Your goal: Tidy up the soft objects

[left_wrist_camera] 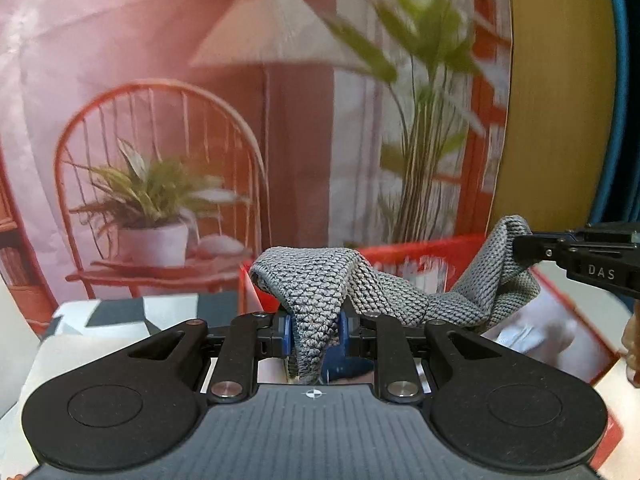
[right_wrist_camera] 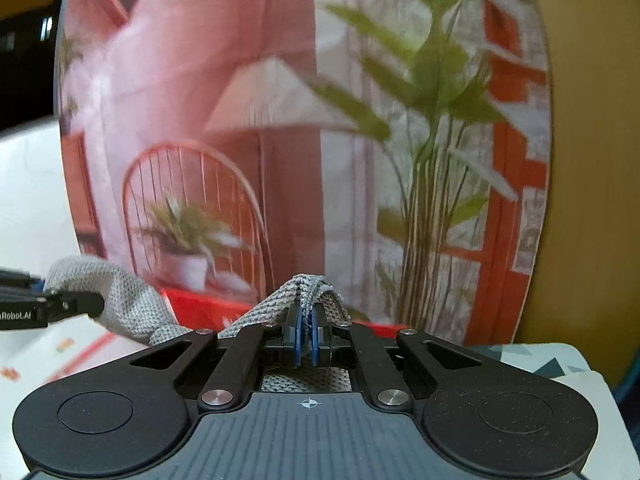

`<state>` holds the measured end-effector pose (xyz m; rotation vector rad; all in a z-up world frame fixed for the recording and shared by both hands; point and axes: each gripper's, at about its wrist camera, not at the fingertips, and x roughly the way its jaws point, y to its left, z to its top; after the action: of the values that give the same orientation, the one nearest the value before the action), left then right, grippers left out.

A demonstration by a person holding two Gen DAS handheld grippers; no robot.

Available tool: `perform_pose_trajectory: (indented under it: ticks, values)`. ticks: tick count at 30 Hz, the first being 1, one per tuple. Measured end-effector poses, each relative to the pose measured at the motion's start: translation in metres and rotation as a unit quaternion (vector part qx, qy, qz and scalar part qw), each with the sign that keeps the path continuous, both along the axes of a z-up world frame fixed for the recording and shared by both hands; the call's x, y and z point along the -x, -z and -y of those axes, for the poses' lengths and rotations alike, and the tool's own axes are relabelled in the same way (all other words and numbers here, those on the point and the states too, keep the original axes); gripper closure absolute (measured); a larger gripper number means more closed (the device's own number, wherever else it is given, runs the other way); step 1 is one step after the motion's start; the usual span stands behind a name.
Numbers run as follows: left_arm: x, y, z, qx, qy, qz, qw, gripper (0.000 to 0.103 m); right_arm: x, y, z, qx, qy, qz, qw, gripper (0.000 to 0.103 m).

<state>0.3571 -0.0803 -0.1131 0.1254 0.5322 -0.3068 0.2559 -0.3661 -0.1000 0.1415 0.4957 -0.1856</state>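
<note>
From the left wrist, the left tongs (left_wrist_camera: 314, 330) clamp a fold of grey knitted cloth (left_wrist_camera: 320, 284), which stretches across to the right tongs (left_wrist_camera: 524, 250) above what may be a red bin (left_wrist_camera: 420, 254). From the right wrist, the right tongs (right_wrist_camera: 307, 332) pinch the cloth's (right_wrist_camera: 120, 300) other end tightly.

White table top (right_wrist_camera: 28, 200); red-edged tray or box (left_wrist_camera: 576, 344) resting on it, blurred white contents inside; black, grey and white patterned sheet (left_wrist_camera: 120, 312) lying flat on it beside the tray.
</note>
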Motion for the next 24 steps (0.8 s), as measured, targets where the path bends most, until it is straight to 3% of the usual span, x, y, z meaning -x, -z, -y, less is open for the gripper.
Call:
perform_pose_trajectory:
  ticks: [4,8,16,19,20,23,24]
  values:
    - [-0.01,0.022,0.009,-0.012,0.014,-0.034,0.9992,0.08,-0.013,0.026,-0.003,-0.003,-0.009,-0.047,0.999,0.098]
    - [-0.017,0.037,0.007,-0.016,0.012,-0.052,0.9984,0.08,-0.014,0.041,-0.001,-0.024,-0.006,-0.065,0.998,0.098]
    - [-0.018,0.041,0.004,-0.01,0.003,-0.061,0.9981,0.074,-0.014,0.044,-0.003,-0.026,-0.006,-0.08,0.996,0.096]
    - [-0.015,0.038,0.005,-0.014,0.003,-0.063,0.9979,0.051,-0.011,0.042,-0.006,-0.022,0.003,-0.081,0.996,0.087]
    - [-0.014,0.036,0.005,-0.014,0.0,-0.062,0.998,0.038,-0.009,0.041,-0.006,-0.022,0.004,-0.08,0.997,0.084]
    - [-0.005,0.026,0.003,0.001,-0.007,-0.052,0.9986,0.007,-0.002,0.034,-0.009,-0.018,0.01,-0.074,0.997,0.071]
    - [-0.001,0.023,0.002,0.005,-0.01,-0.047,0.9988,0.002,0.002,0.031,-0.01,-0.02,0.01,-0.071,0.997,0.064]
